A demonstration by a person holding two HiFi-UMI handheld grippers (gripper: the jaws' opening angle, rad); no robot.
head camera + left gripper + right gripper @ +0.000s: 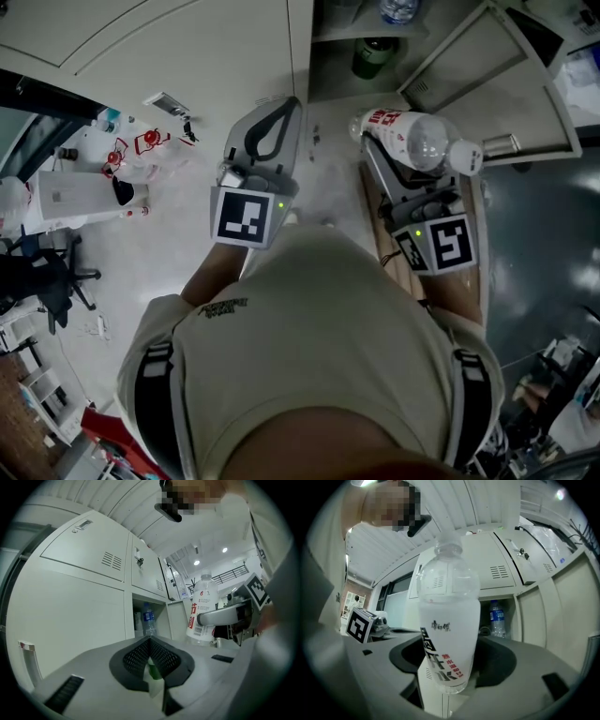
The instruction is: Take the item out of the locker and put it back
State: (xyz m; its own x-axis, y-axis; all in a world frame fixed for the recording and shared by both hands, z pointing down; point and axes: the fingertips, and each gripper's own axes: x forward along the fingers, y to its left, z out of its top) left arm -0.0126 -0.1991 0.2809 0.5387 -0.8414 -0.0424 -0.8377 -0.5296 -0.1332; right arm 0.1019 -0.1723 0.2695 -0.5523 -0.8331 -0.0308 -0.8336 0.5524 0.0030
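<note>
**Bottle out of the locker, held in the right gripper**

The right gripper [398, 150] [447, 667] has its jaws set wide apart and clamped on the lower part of a clear bottle [417, 139] [449, 620]. In the right gripper view the bottle stands cap up, leaning slightly. Its label carries black and red print, and the dark pads press on both sides just above its base. In the head view the white cap points toward the open door [497, 84] on the right.

The bottle is outside the locker [234, 56], in front of the open compartment [337, 66] [520, 616] and apart from it. Inside that compartment a second bottle with a blue label [398, 9] [149, 619] [498, 618] stands upright. A green item [372, 56] [153, 671] sits near it; what it is cannot be made out.

The left gripper [286, 105] [151, 641] is beside the right one, in front of the closed locker doors to the left of the open compartment. Its jaws are together, tips meeting, with nothing in their grasp. The green item seen through the gap lies far behind them. From the left gripper view the held bottle [202, 609] shows to the right, with one grey jaw of the right gripper across its label.
</note>
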